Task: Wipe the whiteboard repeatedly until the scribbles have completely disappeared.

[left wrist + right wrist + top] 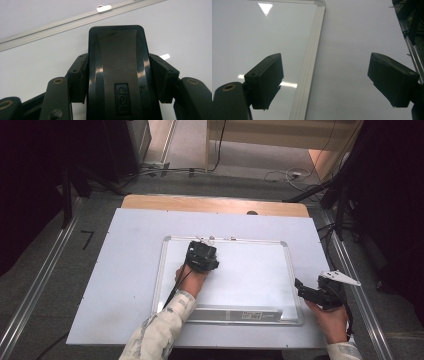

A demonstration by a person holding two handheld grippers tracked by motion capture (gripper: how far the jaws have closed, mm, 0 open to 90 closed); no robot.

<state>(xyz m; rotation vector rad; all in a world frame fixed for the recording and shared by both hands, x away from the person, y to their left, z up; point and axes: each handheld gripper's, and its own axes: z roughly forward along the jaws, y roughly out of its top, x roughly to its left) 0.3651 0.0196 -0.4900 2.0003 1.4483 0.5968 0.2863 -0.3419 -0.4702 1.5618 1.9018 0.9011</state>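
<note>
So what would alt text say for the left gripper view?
The left gripper clamps a black whiteboard eraser between its two jaws, over a clean whiteboard. The board's silver frame runs diagonally across the top.

The person wears pale, faintly patterned long sleeves point(159, 330), and each hand carries a black two-jaw gripper with brass-ringed pivot holes, blocky black pads and a trailing black cable, the right gripper point(306, 290) topped by a grey three-cornered plate.
</note>
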